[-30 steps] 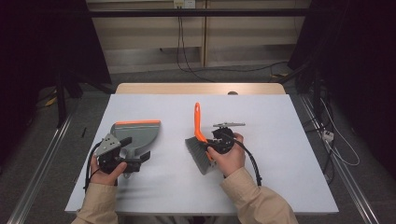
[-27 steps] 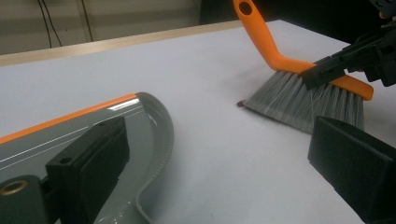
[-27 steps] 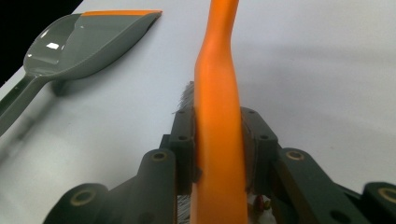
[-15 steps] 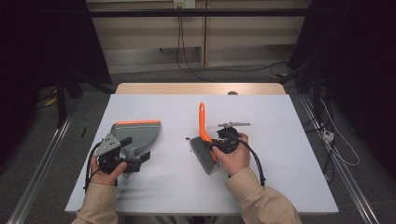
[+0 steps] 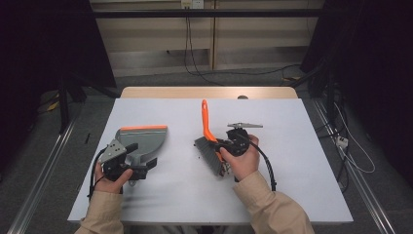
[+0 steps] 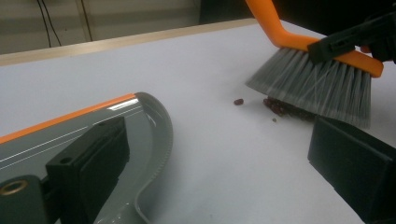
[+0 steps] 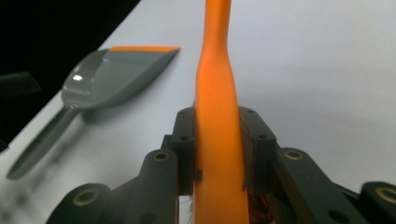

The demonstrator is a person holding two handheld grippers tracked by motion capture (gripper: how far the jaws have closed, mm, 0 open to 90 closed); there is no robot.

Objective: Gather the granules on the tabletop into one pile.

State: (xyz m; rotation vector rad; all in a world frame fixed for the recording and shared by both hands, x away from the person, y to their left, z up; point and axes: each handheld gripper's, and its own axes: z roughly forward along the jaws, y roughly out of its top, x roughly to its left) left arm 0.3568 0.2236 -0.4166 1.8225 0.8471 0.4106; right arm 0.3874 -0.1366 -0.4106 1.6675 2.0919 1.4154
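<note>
A hand brush [image 5: 206, 121] with an orange handle and grey bristles stands on the white table [image 5: 292, 161] right of centre. My right gripper [image 5: 220, 146] is shut on its handle [image 7: 218, 149], just above the bristles [image 6: 313, 88]. Small dark crumbs [image 6: 280, 106] lie under the bristles, and one crumb [image 6: 238, 101] lies apart to their left. A grey dustpan [image 5: 143, 139] with an orange lip lies to the left, its mouth facing away from the person. My left gripper [image 6: 219, 144] rests at the dustpan's handle end with its jaws wide open, the left jaw over the pan [image 6: 140, 121].
The table's wooden far edge [image 5: 209, 91] runs behind the brush. Cables trail from both grippers toward the person's sleeves. Bare white tabletop lies between the dustpan and the brush. Dark floor and metal rails flank the table.
The brush and right hand shifted slightly right and toward the person, then back a little to the left. The left hand and the dustpan stayed still.
</note>
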